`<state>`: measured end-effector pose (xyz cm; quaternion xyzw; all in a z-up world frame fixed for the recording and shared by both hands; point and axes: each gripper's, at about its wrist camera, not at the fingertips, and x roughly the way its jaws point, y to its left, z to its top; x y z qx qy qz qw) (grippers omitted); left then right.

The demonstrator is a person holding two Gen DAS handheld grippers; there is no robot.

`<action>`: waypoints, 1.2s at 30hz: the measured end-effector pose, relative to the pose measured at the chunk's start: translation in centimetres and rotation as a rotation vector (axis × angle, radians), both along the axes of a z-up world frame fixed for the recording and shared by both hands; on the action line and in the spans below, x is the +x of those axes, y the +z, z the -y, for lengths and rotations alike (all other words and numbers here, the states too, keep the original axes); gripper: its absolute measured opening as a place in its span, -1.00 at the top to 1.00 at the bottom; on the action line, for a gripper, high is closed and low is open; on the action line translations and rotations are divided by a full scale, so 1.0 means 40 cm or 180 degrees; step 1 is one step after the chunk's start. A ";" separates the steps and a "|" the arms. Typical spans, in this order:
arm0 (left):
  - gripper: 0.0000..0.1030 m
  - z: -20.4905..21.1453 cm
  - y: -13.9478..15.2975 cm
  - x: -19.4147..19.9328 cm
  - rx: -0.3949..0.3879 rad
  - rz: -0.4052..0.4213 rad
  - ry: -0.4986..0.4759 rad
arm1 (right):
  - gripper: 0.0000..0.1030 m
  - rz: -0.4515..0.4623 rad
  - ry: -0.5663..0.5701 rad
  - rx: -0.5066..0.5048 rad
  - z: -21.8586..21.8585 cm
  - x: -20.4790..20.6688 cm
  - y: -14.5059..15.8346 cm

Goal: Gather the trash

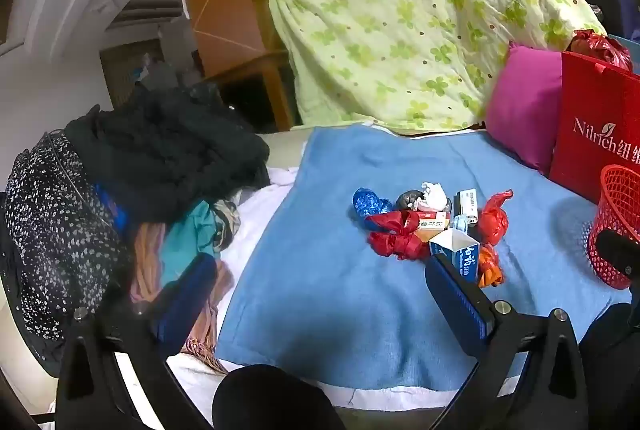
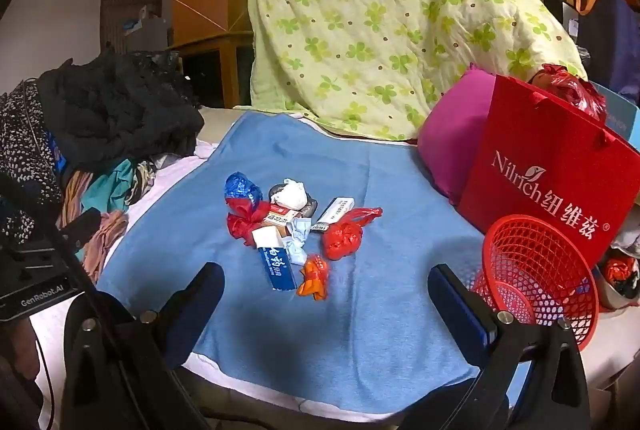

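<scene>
A heap of trash lies on the blue towel (image 2: 360, 310): a blue-and-white carton (image 2: 274, 262), a knotted red bag (image 2: 342, 236), an orange wad (image 2: 314, 278), a red wrapper (image 2: 242, 222), a blue foil ball (image 2: 240, 186), a white tissue (image 2: 294, 194) and small boxes (image 2: 334, 212). The same carton (image 1: 458, 250) and red wrapper (image 1: 394, 240) show in the left wrist view. A red mesh basket (image 2: 536, 270) stands to the right of the heap. My right gripper (image 2: 326, 290) is open, just short of the orange wad. My left gripper (image 1: 320, 278) is open, left of the heap, holding nothing.
A pile of dark and patterned clothes (image 1: 120, 170) lies at the left. A red paper bag (image 2: 552, 182) and a magenta pillow (image 2: 452, 142) stand at the right, a green floral quilt (image 2: 380, 22) behind. The other gripper's body (image 2: 36, 270) is at the left edge.
</scene>
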<state>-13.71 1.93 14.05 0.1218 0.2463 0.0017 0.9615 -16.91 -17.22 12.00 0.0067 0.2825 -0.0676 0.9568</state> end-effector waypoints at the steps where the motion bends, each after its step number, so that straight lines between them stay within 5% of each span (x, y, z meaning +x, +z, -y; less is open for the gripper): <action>1: -1.00 0.000 -0.001 -0.001 0.0001 0.0001 -0.0003 | -1.00 0.0001 0.0004 -0.0003 0.003 0.001 -0.002; 36: -1.00 0.008 -0.028 0.015 0.0035 -0.0123 -0.0066 | -1.00 0.0054 0.0059 0.0242 -0.005 0.023 -0.020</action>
